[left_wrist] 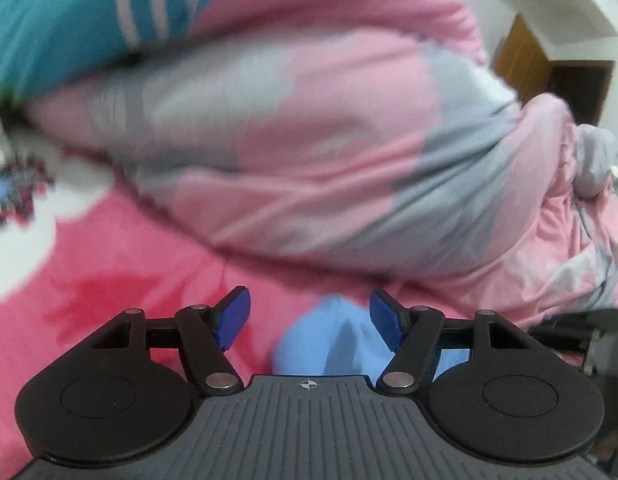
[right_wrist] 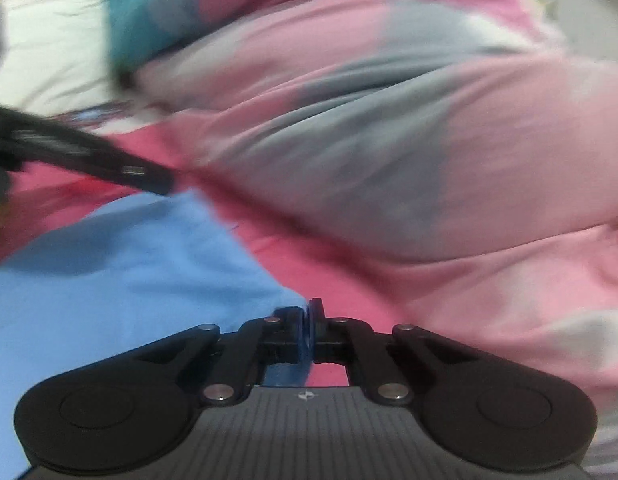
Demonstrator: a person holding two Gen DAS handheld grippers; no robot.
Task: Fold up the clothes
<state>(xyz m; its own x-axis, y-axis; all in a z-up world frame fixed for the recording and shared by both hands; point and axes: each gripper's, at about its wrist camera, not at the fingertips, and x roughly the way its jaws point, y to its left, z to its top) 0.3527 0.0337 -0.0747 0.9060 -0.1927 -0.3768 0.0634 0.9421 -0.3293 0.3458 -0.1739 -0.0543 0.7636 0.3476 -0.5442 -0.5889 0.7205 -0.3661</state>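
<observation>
A light blue garment [right_wrist: 121,264] lies spread on the pink bed sheet [right_wrist: 309,240]. In the right wrist view my right gripper [right_wrist: 311,308] is shut, and the garment's right corner runs in between its blue pads. In the left wrist view my left gripper [left_wrist: 309,300] stands open just above the sheet. A bunched bit of the blue garment [left_wrist: 329,340] lies between its fingers, close to the right finger [left_wrist: 385,320], and the pads do not press on it. A blurred black part of the left gripper [right_wrist: 89,156] crosses the right wrist view at the left.
A heaped pink and grey duvet [left_wrist: 309,140] fills the bed right behind the garment. A teal cloth with white stripes [left_wrist: 89,12] lies on top of it at the left. A white pillow [right_wrist: 49,48] is at the far left, and a wooden door [left_wrist: 525,60] at the far right.
</observation>
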